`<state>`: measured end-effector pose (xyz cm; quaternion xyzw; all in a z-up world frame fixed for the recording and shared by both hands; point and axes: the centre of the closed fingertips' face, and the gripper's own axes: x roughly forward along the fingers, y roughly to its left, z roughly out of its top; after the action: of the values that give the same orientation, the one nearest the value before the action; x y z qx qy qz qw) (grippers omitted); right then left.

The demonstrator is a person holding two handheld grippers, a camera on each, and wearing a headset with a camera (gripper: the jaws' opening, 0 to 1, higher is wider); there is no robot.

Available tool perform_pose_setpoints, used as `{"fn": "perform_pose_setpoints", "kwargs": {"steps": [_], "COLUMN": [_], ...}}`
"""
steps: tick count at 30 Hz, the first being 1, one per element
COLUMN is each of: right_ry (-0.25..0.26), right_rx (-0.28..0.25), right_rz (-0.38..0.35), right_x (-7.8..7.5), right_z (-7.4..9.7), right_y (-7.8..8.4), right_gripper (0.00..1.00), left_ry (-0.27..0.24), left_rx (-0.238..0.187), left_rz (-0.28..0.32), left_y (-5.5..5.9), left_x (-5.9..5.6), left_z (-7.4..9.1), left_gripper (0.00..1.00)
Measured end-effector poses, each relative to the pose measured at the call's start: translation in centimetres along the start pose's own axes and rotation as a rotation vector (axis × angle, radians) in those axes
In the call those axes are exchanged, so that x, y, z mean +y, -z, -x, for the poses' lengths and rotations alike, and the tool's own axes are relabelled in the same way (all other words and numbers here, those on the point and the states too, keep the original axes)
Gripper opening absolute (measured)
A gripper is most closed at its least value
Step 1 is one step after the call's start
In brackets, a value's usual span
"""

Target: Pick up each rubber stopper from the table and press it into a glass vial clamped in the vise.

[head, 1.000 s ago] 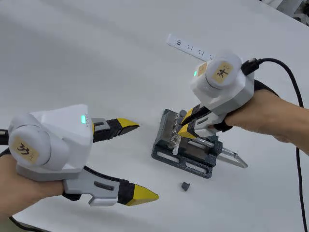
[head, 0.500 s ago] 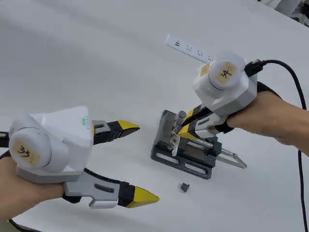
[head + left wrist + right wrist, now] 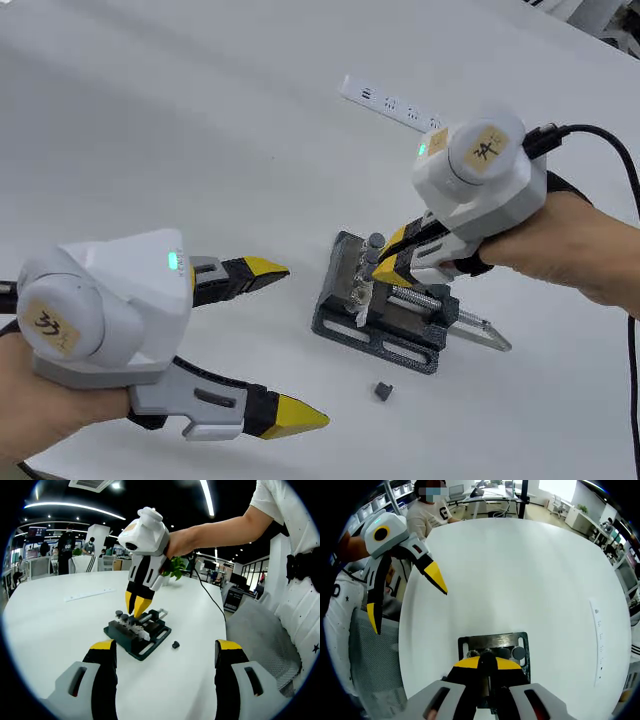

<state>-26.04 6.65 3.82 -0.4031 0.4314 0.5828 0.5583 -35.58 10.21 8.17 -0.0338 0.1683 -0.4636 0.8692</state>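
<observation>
Since a second ago the right tongs [image 3: 386, 264] have drawn back a little toward the upper right of the head view. The grey-capped vial [image 3: 376, 243] that they covered now stands clear just beside their tips. Their jaws lie close together, the yellow tips almost meeting. In the right gripper view a dark shape sits right at those tips, and we cannot tell whether it is gripped or merely lies beyond them.

These tongs hover over the vise [image 3: 400, 345], which sits at the centre of the head view on the white table [image 3: 200, 120]. In the left gripper view we see grey tops [image 3: 122, 615] at the left end of the vise (at least two, side by side).

One loose stopper [image 3: 383, 390] lies on the table just below the vise in the lower centre of the frame, apart from it and from both tongs.

The left tongs [image 3: 290, 340] take up the lower left of the head view. Their jaws are spread wide with nothing between them, pointing toward the vise but well apart from it.

A white power strip [image 3: 390, 103] lies at the top centre of the head view, well beyond the vise. A hand [image 3: 560, 235] grips the right tongs at the right edge.
</observation>
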Motion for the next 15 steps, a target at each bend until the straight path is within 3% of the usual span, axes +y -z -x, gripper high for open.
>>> {"fn": "perform_pose_setpoints", "kwargs": {"steps": [15], "right_ry": [-0.009], "right_rx": [0.01], "right_rz": [0.01], "right_x": [-0.08], "right_z": [-0.49], "right_y": [-0.06], "right_gripper": [0.02], "left_ry": [-0.001], "left_rx": [-0.002], "left_rz": [0.009], "left_y": [0.35], "left_x": [0.36], "left_z": [0.25], "left_gripper": [0.78]}}
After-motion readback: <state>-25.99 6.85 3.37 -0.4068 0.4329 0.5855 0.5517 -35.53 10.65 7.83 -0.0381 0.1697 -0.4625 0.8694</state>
